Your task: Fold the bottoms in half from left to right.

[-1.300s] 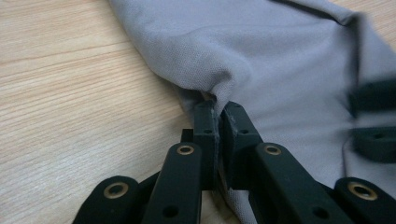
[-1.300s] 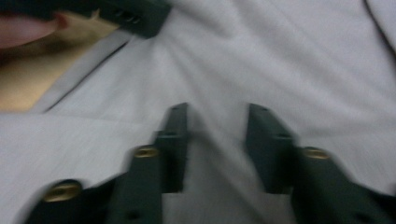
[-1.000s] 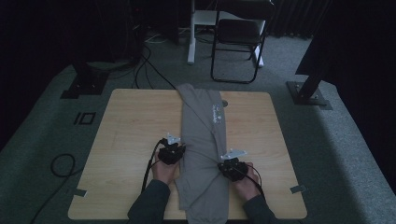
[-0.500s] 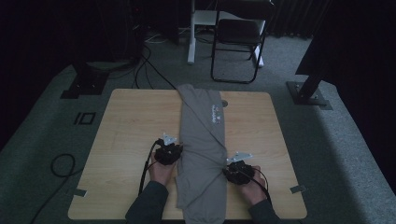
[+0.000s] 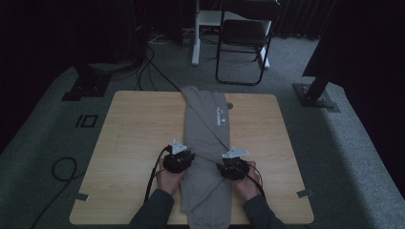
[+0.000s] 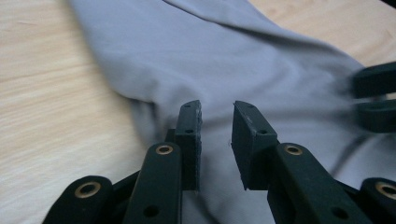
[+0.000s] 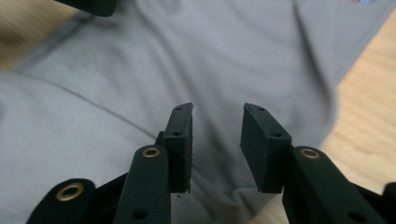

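No lettering can be read anywhere. The grey garment [image 5: 206,143] lying down the middle of the bench [image 5: 133,138] carries a small white printed mark [image 5: 220,116] toward the far edge, too small and blurred to make out. In the right gripper view a scrap of coloured print [image 7: 362,2] sits at the top right corner, cut off and illegible.

Grey garment [image 5: 206,143] lengthwise on wooden table [image 5: 133,138], a hand-held gripper at each edge.
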A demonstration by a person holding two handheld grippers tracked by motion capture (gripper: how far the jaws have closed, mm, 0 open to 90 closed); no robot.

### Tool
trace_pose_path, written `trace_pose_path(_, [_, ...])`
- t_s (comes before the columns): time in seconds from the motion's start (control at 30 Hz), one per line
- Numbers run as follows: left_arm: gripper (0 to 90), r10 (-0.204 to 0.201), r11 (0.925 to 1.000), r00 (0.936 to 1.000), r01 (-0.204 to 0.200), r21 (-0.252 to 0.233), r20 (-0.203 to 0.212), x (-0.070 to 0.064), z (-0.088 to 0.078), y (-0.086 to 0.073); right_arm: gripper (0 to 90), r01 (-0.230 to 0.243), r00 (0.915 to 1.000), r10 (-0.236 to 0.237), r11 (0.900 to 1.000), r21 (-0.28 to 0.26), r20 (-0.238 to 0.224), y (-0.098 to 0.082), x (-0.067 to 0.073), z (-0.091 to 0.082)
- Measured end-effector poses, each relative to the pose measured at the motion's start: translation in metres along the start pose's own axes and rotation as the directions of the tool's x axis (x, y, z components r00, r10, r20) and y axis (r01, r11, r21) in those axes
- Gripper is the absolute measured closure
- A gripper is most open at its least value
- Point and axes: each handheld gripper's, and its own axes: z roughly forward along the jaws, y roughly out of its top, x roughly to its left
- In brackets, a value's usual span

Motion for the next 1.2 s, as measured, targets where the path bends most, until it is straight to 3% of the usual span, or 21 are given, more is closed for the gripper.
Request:
trace_pose_path(0.1, [71.9, 0.021, 0.9992, 0.9997, -0.021, 0.035, 0.008, -0.003, 0.001, -0.006, 59.8, 0.007, 1.0000, -0.007, 1.000, 0.028, -0.001, -0.009, 0.003, -0.001])
trace_pose_path(0.33, [71.5, 0.030, 0.9975, 0.9993, -0.031, 0.064, 0.021, -0.007, -0.009, -0.019, 57.8, -0.036, 0.9986, 0.038, 0.999, 0.039, -0.037, -0.028, -0.004, -0.021])
trace_pose_path(0.43, [71.2, 0.047, 0.9965, 0.9984, -0.049, 0.067, 0.031, -0.011, -0.014, -0.025, 57.7, -0.033, 0.9986, 0.035, 0.999, 0.038, -0.041, -0.035, -0.003, -0.025])
trace_pose_path(0.6, [77.3, 0.047, 0.9963, 0.9988, -0.047, 0.073, -0.011, -0.010, -0.016, -0.027, 58.4, -0.032, 0.9981, 0.032, 0.999, 0.011, -0.053, -0.031, -0.007, -0.017])
trace_pose_path(0.77, [79.7, 0.029, 0.9970, 0.9981, -0.025, 0.073, -0.053, 0.000, -0.012, -0.022, 59.5, -0.027, 0.9984, 0.027, 1.000, -0.004, -0.050, -0.021, -0.013, -0.006])
trace_pose_path(0.9, [80.2, -0.003, 0.9982, 0.9963, 0.008, 0.060, -0.086, 0.016, -0.009, -0.018, 59.6, -0.029, 0.9983, 0.028, 0.999, -0.017, -0.051, -0.008, -0.018, 0.008])
trace_pose_path(1.2, [80.1, -0.040, 0.9972, 0.9830, 0.050, 0.055, -0.180, 0.053, -0.005, -0.008, 59.5, -0.010, 0.9982, 0.009, 1.000, -0.029, -0.060, 0.028, -0.020, 0.042])
